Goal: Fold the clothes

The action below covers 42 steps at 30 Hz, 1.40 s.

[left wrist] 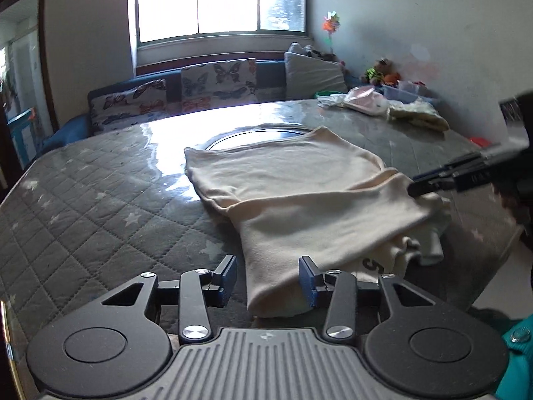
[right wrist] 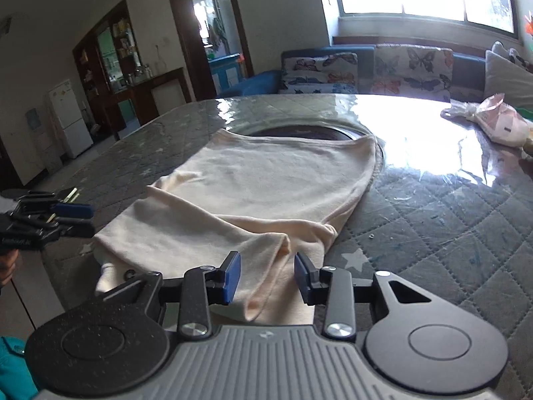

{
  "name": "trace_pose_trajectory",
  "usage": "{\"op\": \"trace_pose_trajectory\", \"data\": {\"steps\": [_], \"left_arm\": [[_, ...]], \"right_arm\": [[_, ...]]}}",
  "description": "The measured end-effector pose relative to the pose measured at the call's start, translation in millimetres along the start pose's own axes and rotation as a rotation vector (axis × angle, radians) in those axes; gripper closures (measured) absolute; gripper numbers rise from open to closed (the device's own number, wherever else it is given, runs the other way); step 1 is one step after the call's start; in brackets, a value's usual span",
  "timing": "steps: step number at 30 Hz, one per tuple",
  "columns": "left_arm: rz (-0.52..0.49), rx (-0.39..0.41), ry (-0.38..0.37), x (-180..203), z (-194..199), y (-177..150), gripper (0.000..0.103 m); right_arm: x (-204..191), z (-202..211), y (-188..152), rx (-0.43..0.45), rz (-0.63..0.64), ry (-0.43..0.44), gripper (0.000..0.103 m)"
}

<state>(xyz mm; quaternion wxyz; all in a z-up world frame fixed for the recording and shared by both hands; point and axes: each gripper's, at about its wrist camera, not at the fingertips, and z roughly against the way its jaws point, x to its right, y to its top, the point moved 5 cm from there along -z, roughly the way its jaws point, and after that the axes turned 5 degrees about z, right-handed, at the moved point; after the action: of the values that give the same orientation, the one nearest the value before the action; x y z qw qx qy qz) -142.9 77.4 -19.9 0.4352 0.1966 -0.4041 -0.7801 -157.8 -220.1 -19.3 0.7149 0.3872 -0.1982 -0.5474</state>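
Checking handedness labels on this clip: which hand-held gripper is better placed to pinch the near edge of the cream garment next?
Probably the right hand-held gripper: its open jaws already straddle a bunched fold of the cream knit garment. The left hand-held gripper, also open, sits at the garment's corner, mostly over the grey quilted table cover.

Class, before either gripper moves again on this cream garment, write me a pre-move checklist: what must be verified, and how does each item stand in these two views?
1. Left gripper open, ready to grasp: ok, jaws apart.
2. Right gripper open: ok, jaws apart.
3. Cream garment lying on the table: ok, though its near end hangs over the edge.
4. Sleeves folded in over the body: ok, both lie across it.
5. Fabric between either gripper's fingers: cannot tell, cloth shows in both gaps, contact unclear.
6. Bags at the far side away from the garment: ok.
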Motion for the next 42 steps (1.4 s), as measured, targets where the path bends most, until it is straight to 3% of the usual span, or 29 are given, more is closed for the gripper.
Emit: {"op": "trace_pose_trajectory", "data": {"steps": [4,8,10,12,13,18,24,27,32,37,42], "left_arm": [[-0.045,-0.013,-0.011,5,-10,-5,0.060],[-0.065,0.003,-0.018,6,-9,-8,0.067],[-0.065,0.004,-0.020,5,-10,-9,0.080],[-0.065,0.002,-0.021,5,-10,-11,0.085],[-0.065,0.005,-0.020,4,-10,-11,0.090],[-0.014,0.032,-0.001,-2,-5,-9,0.097],[0.058,0.077,0.049,-15,11,-6,0.098],[0.063,0.038,0.028,-16,7,-14,0.098],[0.051,0.015,0.006,-19,9,-9,0.082],[0.070,0.069,-0.066,-25,14,24,0.079],[0.096,0.053,-0.174,-15,-22,48,0.079]], "right_arm": [[-1,-5,0,-0.013,0.002,-0.005,0.083],[-6,-4,2,-0.019,0.025,-0.004,0.084],[-7,-5,2,-0.024,0.037,-0.007,0.084],[-10,-8,3,-0.032,0.057,-0.012,0.084],[-11,-8,3,-0.031,0.066,-0.016,0.092],[-16,-5,12,-0.003,0.110,-0.036,0.098],[-26,6,33,0.077,0.165,-0.032,0.099],[-23,-5,28,0.048,0.166,-0.048,0.099],[-23,-5,23,0.039,0.165,-0.034,0.096],[-22,-3,18,0.036,0.163,-0.017,0.096],[-27,-13,18,0.022,0.160,0.005,0.095]]}}
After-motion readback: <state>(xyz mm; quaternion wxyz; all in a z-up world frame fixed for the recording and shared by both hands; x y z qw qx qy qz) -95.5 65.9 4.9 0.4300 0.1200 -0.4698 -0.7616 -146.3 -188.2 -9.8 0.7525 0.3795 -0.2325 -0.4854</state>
